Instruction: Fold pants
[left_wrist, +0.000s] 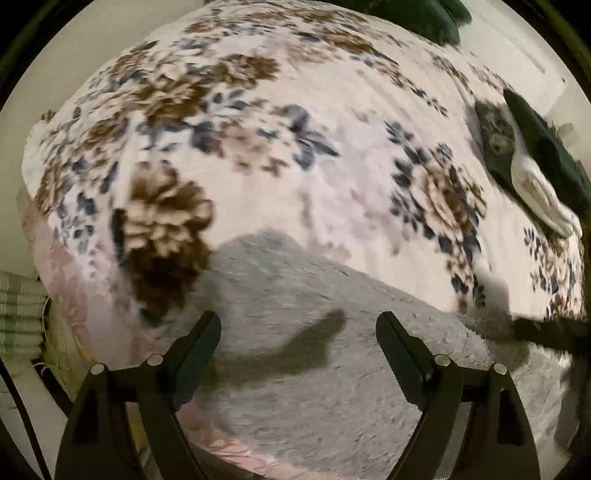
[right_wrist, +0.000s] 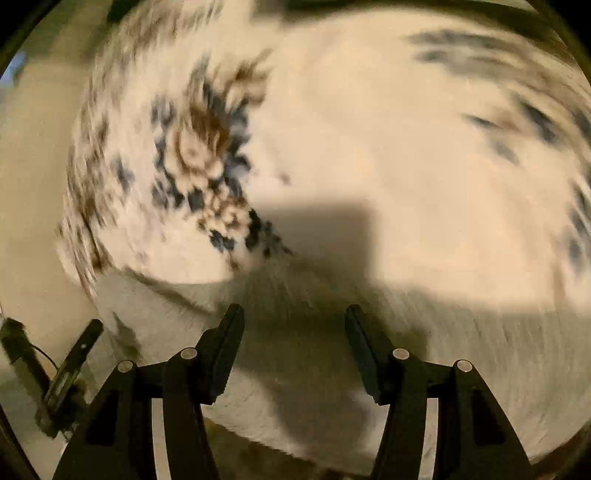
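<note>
1. Jaws on our left gripper (left_wrist: 298, 325) stand wide apart with nothing between them, poised above the pants (left_wrist: 332, 332); its curved shadow falls across the grey cloth.
2. Our right gripper (right_wrist: 294, 317) is likewise parted and empty, over a paler stretch of the same pants (right_wrist: 461, 369), with a blocky shadow ahead of the fingers.
3. We see the pants as fuzzy, light grey fabric lying flat on the near part of the bed, one rounded edge reaching toward the middle of the floral blanket (left_wrist: 295, 155).
4. That blanket is pale pink with brown and blue-grey flowers and covers the whole bed; nothing lies on it between our grippers and the pants.
5. Toward the far right edge in the left view sits a small heap: dark green cloth (left_wrist: 546, 147) with a white piece (left_wrist: 535, 192) on it, well apart from the pants.
6. At lower left in the right view a dark bracket-like object (right_wrist: 70, 373) shows, too blurred to identify.
7. We can read no writing or labels.
</note>
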